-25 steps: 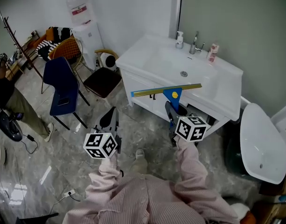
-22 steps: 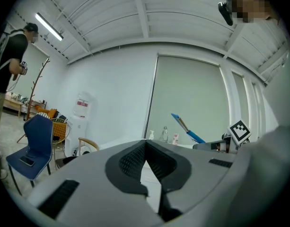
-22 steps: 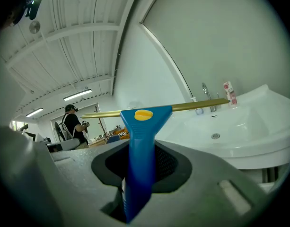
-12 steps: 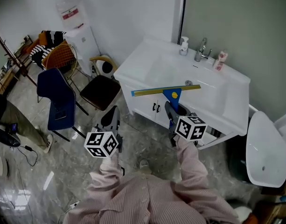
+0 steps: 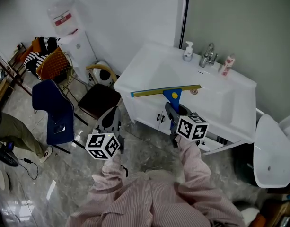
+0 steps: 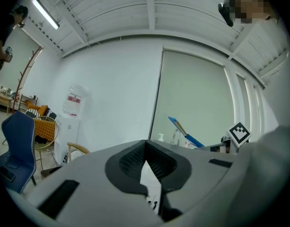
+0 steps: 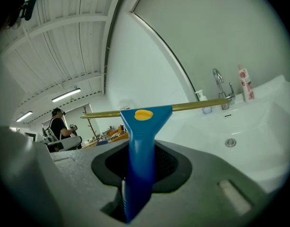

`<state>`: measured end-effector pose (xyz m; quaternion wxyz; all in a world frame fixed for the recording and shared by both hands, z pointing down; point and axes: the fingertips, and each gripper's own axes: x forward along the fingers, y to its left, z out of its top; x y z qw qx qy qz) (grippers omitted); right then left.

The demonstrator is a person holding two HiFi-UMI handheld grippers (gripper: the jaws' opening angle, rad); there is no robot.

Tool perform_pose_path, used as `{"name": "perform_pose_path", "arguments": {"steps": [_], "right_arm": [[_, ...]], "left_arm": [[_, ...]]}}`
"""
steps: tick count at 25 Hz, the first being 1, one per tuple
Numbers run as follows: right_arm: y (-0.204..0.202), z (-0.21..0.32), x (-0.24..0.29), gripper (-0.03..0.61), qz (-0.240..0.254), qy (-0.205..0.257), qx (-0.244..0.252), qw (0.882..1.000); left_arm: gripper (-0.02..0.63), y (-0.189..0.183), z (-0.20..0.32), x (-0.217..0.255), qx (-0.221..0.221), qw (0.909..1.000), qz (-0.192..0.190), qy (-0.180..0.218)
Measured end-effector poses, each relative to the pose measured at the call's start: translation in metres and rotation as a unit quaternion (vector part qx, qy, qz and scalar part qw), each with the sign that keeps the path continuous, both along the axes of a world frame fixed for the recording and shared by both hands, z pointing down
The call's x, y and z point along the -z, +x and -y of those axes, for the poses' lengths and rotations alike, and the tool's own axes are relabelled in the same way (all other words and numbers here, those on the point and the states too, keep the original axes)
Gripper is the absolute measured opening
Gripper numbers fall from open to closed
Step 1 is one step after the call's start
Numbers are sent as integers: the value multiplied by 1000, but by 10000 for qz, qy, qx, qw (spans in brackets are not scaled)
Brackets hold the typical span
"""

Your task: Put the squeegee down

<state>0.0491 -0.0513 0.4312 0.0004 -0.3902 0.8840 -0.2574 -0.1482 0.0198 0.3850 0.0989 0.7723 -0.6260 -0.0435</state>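
We have drawn up to the white washbasin (image 5: pixel 144 64). The chairs have slid off leftward, and the basin lies more squarely ahead than a second ago, so the set-down looks near but not begun. The squeegee (image 5: pixel 172 94) is aloft before the basin's front edge, with the right gripper (image 5: pixel 172 113) clamped on its blue plastic handle — a smooth wedge flaring to a yellow stud and a long, thin, brass-coloured blade. The left gripper (image 5: pixel 111 119) seems closed and empty — ribbed pads meeting at the tips. The basin is glossy, the floor polished stone.
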Motion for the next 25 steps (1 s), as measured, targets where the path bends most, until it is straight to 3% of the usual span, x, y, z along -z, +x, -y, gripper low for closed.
{"name": "perform_pose_path", "arguments": {"steps": [12,25], "right_arm": [[-23,48,-10,103,52,-175,-116,9998],[-71,159,-24,103,-44,-350,-86,9993]], "left_arm": [[2,-24,45,-16,-38,9998,-124,-132],[2,-61,153,-28,-69,9994,-181,-299]]}}
